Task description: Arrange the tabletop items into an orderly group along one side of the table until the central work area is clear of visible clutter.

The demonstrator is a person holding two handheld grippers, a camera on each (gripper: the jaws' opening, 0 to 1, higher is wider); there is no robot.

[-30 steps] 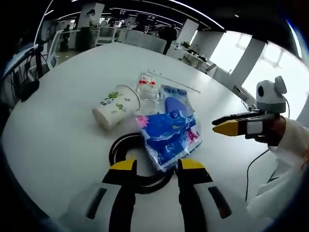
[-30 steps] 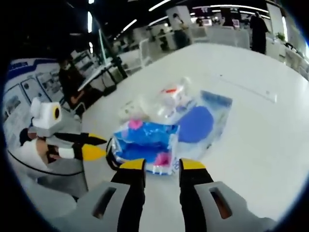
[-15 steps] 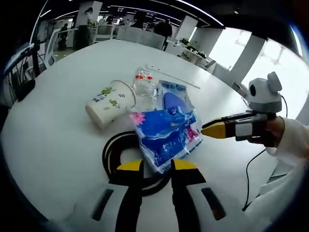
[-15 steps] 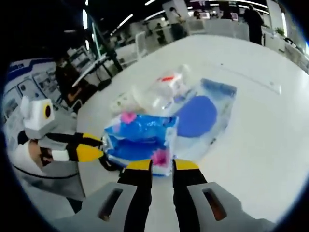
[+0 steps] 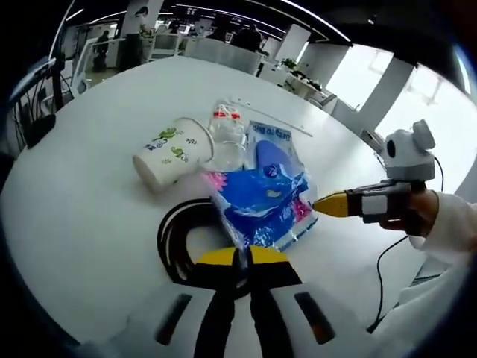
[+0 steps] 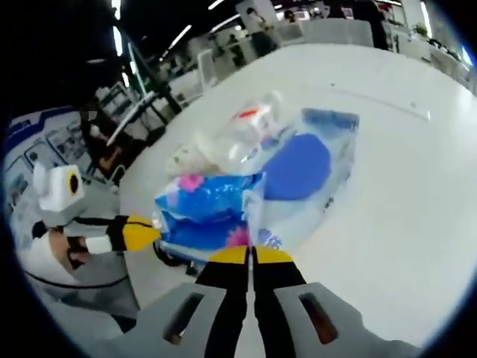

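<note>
Left gripper (image 5: 242, 257): at bottom centre of the left gripper view, jaws closed together on the near edge of the blue printed plastic packet (image 5: 262, 203), which lies at frame centre on the white table (image 5: 89, 216). A black cable loop (image 5: 175, 235) lies under and to the left of the packet.

Right gripper (image 6: 251, 256): at bottom centre of the right gripper view, jaws pinched onto the near edge of the clear bag with a blue round item (image 6: 302, 168). In the left gripper view this gripper enters from the right, yellow tip touching the packet's right edge.

Paper cup (image 5: 170, 153) — on its side, left of centre. Crumpled clear wrapper with red print (image 5: 226, 130) — just right of the cup, upper centre.
</note>
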